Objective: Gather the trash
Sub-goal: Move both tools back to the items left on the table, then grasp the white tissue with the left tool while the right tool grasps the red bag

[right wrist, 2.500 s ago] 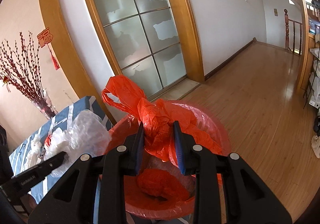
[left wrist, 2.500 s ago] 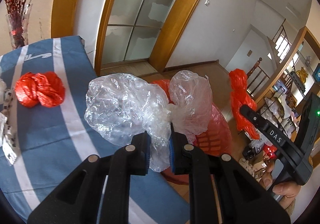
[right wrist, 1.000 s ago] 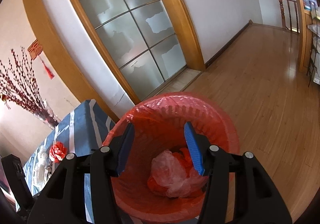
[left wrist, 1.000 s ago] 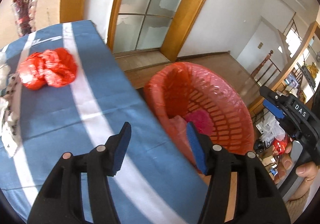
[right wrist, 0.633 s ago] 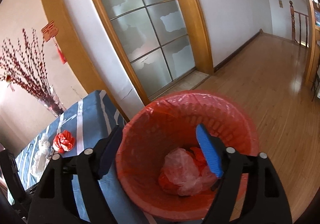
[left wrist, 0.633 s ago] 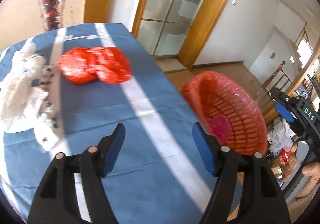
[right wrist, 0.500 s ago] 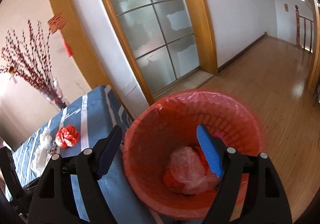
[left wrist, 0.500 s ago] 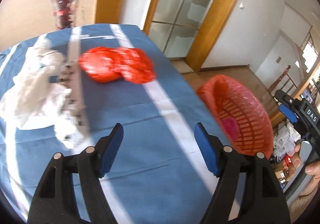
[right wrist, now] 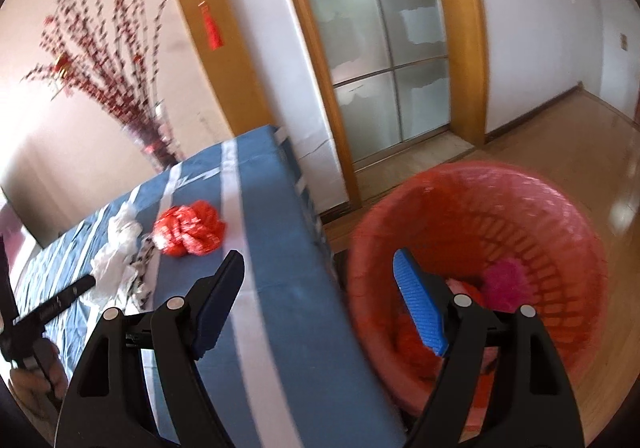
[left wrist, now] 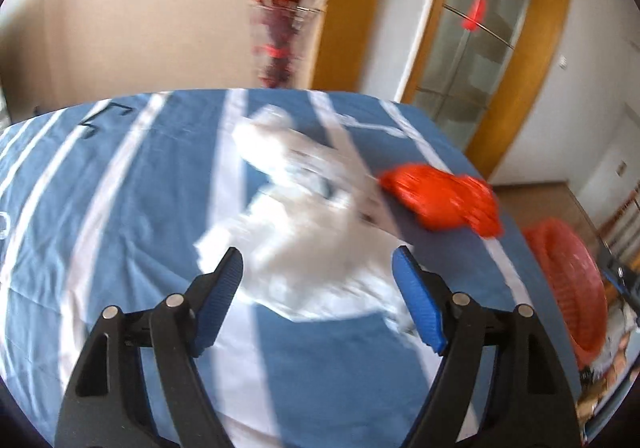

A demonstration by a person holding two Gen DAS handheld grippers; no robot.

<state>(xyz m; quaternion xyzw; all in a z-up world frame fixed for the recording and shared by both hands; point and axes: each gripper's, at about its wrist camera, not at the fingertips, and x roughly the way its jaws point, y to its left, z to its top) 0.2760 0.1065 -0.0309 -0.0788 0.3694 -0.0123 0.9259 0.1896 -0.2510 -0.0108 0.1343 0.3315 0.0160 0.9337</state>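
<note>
Now the left gripper [left wrist: 318,280] is opening, empty, over the crumpled white plastic bag [left wrist: 304,232], ready to grab it; the right gripper [right wrist: 318,280] is wide and empty beside the red plastic basket [right wrist: 520,208].

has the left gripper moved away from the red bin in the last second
Yes. The left gripper has swung left along the blue table: the red bin now sits at the frame's right edge, and the white plastic lies ahead.

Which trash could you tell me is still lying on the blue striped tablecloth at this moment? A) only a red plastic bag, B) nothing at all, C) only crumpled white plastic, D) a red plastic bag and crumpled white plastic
D: on the blue tablecloth the crumpled white plastic lies next to the red plastic bag, ahead of the empty left claw.
</note>
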